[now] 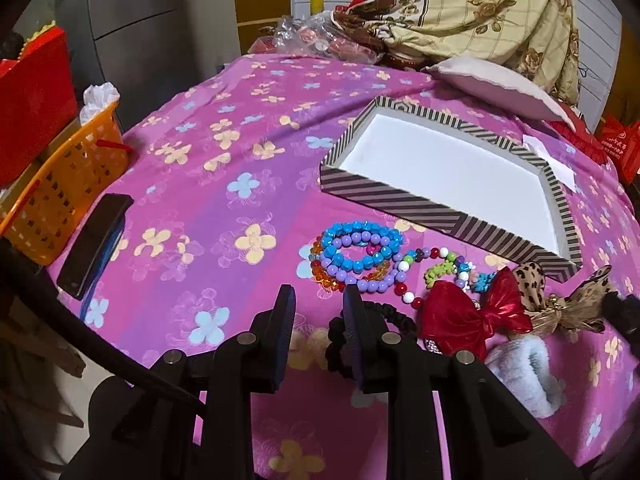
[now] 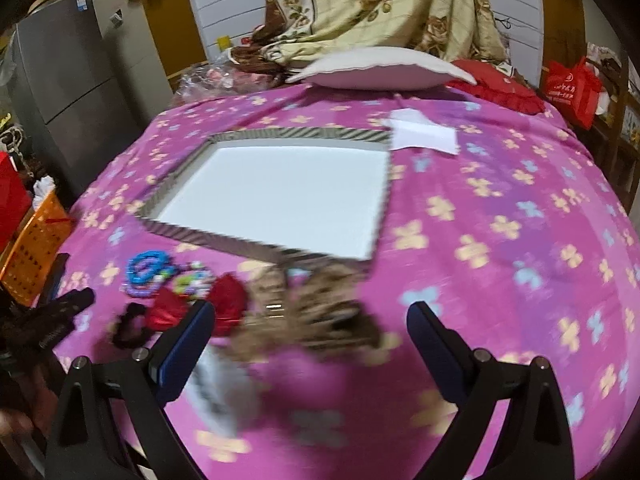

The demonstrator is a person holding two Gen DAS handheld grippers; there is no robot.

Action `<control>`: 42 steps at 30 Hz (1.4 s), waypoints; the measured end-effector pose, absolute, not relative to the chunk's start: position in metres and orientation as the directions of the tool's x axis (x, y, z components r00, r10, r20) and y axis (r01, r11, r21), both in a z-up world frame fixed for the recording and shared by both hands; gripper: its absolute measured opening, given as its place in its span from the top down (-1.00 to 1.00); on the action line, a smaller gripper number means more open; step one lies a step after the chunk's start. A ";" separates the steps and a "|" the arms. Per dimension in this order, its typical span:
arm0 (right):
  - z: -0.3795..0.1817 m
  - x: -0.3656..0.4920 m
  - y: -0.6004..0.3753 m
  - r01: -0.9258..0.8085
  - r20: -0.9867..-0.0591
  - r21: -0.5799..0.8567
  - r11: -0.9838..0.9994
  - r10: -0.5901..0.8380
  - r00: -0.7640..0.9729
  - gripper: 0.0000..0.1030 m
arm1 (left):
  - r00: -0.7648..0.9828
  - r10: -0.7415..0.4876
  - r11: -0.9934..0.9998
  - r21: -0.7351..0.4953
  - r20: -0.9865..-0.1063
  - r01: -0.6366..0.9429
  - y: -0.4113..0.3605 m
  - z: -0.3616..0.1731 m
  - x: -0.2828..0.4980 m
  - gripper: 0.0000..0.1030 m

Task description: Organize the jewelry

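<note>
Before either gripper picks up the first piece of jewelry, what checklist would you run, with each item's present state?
1. Striped box lidless with a bare white floor: ok.
2. Right gripper jaws wide apart, nothing held: ok.
3. Left gripper jaws parted, nothing between them: ok.
4. Beaded bracelets in plain view on the bedspread: ok.
5. Bracelets separable: not ok, they lie overlapped.
6. Leopard bow position under the right gripper: cannot tell, view blurred.

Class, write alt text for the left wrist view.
The left gripper, jaws slightly apart and empty, hovers over a pink flowered cloth before a heap of beaded bracelets, a black scrunchie and a red bow. Behind them lies an empty striped box.
</note>
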State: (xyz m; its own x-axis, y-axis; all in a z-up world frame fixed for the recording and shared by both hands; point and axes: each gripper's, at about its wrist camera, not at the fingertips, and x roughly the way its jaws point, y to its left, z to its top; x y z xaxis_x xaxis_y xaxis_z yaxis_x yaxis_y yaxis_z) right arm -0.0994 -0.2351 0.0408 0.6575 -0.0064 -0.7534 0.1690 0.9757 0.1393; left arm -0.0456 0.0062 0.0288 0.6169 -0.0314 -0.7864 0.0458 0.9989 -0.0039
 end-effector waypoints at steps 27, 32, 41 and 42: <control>0.040 -0.093 -0.187 0.168 -0.778 0.070 0.983 -0.051 0.626 -0.91 | 0.628 -0.034 0.999 -0.013 -0.777 0.038 0.010 0.033 -0.057 0.44; 0.040 -0.094 -0.187 0.167 -0.781 0.067 0.984 -0.052 0.622 -0.91 | 0.623 -0.041 0.999 -0.018 -0.781 0.043 0.008 0.031 -0.058 0.44; 0.038 -0.095 -0.186 0.160 -0.785 0.067 0.985 -0.047 0.618 -0.91 | 0.617 -0.043 0.999 -0.018 -0.785 0.047 0.008 0.029 -0.059 0.44; 0.038 -0.096 -0.186 0.160 -0.785 0.067 0.985 -0.047 0.618 -0.91 | 0.615 -0.042 0.999 -0.016 -0.787 0.048 0.007 0.028 -0.059 0.44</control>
